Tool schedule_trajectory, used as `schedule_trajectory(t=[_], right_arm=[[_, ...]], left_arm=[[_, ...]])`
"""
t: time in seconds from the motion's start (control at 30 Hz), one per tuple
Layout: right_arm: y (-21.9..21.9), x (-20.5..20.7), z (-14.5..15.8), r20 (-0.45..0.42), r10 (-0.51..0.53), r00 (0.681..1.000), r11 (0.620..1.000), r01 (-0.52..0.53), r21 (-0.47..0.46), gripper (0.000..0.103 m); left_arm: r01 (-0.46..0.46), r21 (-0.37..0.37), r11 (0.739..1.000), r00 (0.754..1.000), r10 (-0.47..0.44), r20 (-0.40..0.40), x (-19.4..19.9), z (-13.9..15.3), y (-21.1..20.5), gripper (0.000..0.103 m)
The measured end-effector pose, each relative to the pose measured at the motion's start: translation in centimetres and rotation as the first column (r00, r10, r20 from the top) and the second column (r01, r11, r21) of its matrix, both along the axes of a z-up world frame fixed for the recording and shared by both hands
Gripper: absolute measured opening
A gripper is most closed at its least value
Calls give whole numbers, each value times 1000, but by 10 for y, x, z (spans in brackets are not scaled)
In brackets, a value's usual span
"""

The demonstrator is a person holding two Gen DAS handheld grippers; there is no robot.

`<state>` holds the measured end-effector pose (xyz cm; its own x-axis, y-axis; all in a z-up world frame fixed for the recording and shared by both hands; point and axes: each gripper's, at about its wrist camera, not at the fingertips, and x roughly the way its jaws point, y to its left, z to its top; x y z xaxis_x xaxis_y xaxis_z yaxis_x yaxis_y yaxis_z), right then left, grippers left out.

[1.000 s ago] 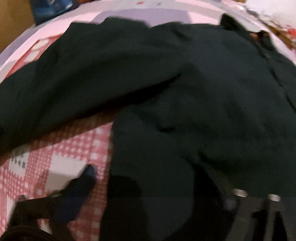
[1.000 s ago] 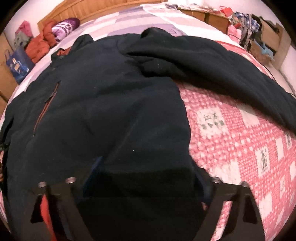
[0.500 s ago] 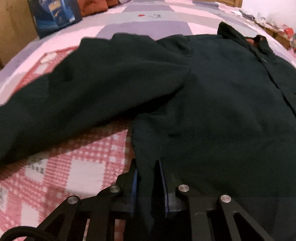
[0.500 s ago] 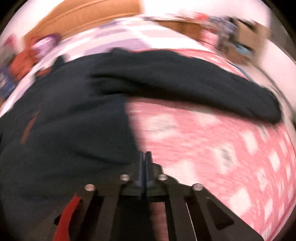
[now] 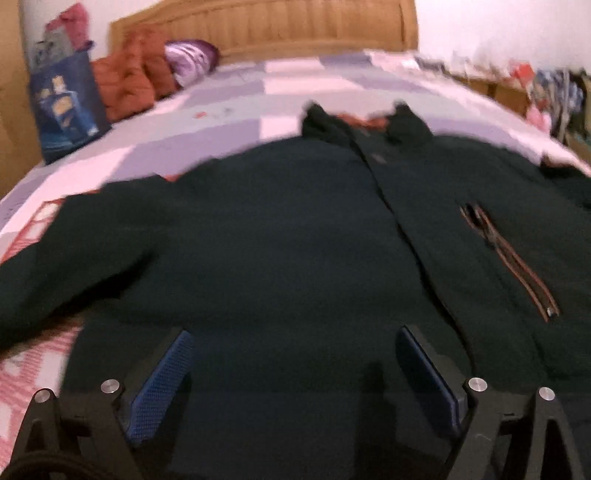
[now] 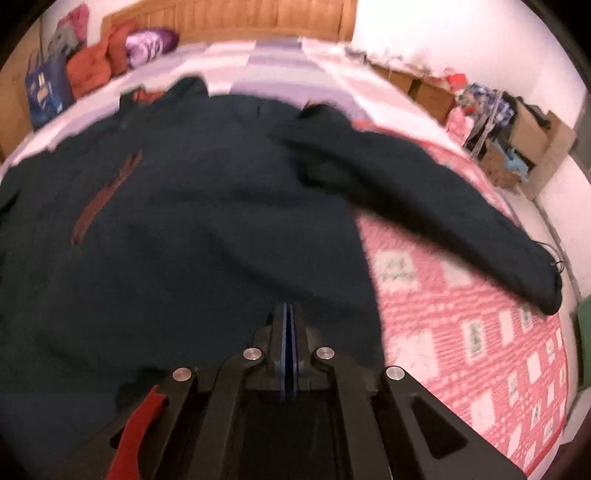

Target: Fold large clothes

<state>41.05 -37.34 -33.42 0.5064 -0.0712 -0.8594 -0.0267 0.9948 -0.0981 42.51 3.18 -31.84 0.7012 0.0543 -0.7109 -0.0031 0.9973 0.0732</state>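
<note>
Dark green jacket (image 5: 295,240) lies spread front-up on the checked bedspread (image 6: 461,332), collar toward the headboard (image 5: 295,26). Left gripper (image 5: 295,369) is low over the hem, fingers wide apart, holding nothing. Right gripper (image 6: 288,332) has blue pads pressed together above the hem; whether it pinches fabric is unclear. Right sleeve (image 6: 443,206) stretches across bare pink quilt.

One dark jacket (image 5: 295,240), two sleeves. One blue bag (image 5: 66,110) upper left, one purple pillow (image 5: 190,59). Two grippers.
</note>
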Motion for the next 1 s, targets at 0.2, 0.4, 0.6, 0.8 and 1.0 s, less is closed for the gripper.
schedule_trajectory(t=[0.2, 0.4, 0.6, 0.8, 1.0], right_arm=[[-32, -5, -8, -70, -49, 996, 998, 51, 26, 103], [-36, -7, -13, -41, -60, 997, 996, 63, 68, 103], [-50, -1, -9, -18, -68, 998, 994, 69, 86, 103], [-185, 5, 14, 23, -447, 894, 878, 434, 204, 103], [-314, 17, 15, -43, -700, 713, 656, 666, 355, 103]], left_arm=[[-34, 22, 999, 995, 36, -95, 12, -29, -15, 99], [-62, 4, 998, 992, 62, -112, 15, -33, -12, 103], [-66, -32, 997, 993, 63, -97, 11, -41, -11, 103], [-70, 2, 998, 994, 70, -84, 10, -44, -16, 103], [-72, 28, 997, 994, 74, -77, 8, -45, -18, 103]])
